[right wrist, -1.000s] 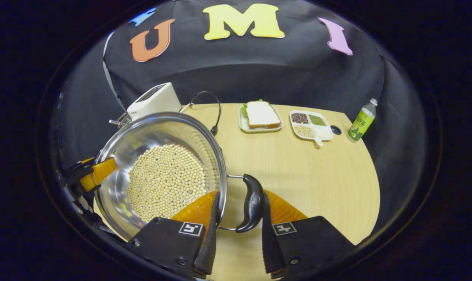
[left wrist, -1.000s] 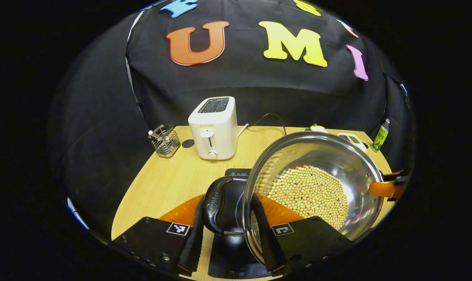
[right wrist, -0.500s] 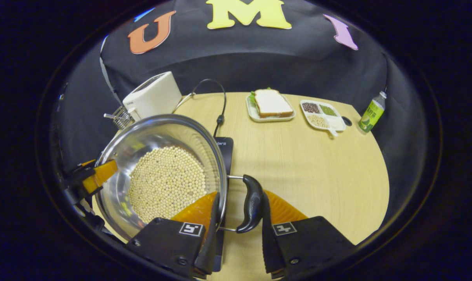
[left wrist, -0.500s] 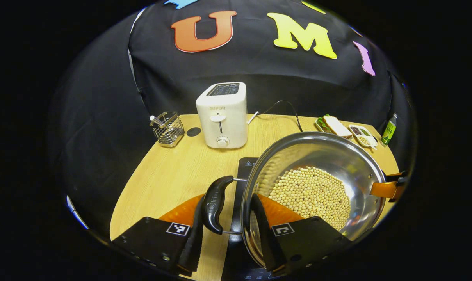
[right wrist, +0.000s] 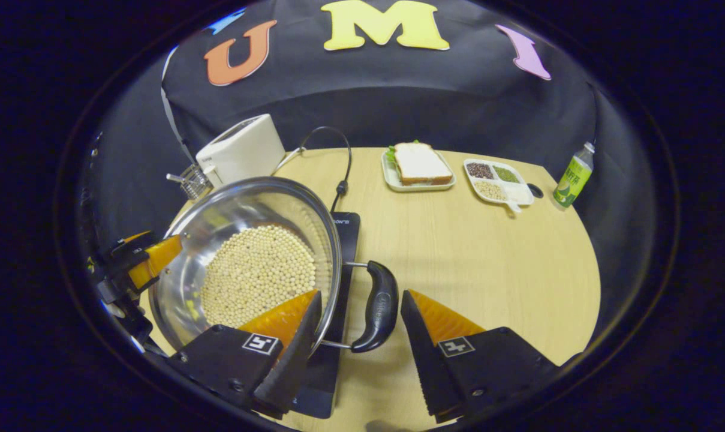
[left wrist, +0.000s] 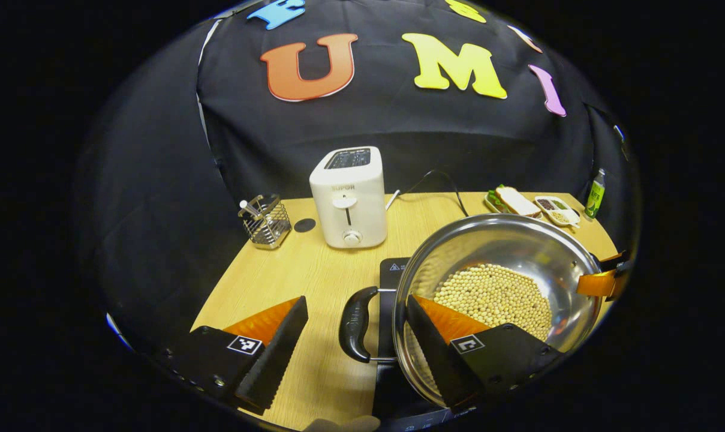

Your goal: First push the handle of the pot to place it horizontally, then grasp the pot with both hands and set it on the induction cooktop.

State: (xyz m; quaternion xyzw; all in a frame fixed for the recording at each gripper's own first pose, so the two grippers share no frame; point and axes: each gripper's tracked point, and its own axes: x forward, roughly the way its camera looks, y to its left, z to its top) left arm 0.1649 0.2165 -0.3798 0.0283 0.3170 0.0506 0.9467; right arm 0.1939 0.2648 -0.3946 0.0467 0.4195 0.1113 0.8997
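Both sets of fingers went from clamped on pot handles to spread wide: left gripper [left wrist: 356, 354] straddled left handle [left wrist: 353, 324], right gripper [right wrist: 356, 351] straddled right handle [right wrist: 379, 306], no contact. Pot [right wrist: 248, 264] with beans sat on induction cooktop [right wrist: 341, 240], on tabletop [right wrist: 488, 264]. Released; placement looked done, only retreat remained.

The pot [left wrist: 536, 252] is showing polished, mirror-bright steel, its handle [left wrist: 353, 324] gleaming in glossy black plastic. The induction cooktop [right wrist: 338, 264] is looking smooth and black. The table [right wrist: 488, 264] is showing pale matt wood grain. The toaster [left wrist: 349, 195] is looking like smooth white plastic, and the utensil rack [left wrist: 267, 223] is glinting as shiny wire.
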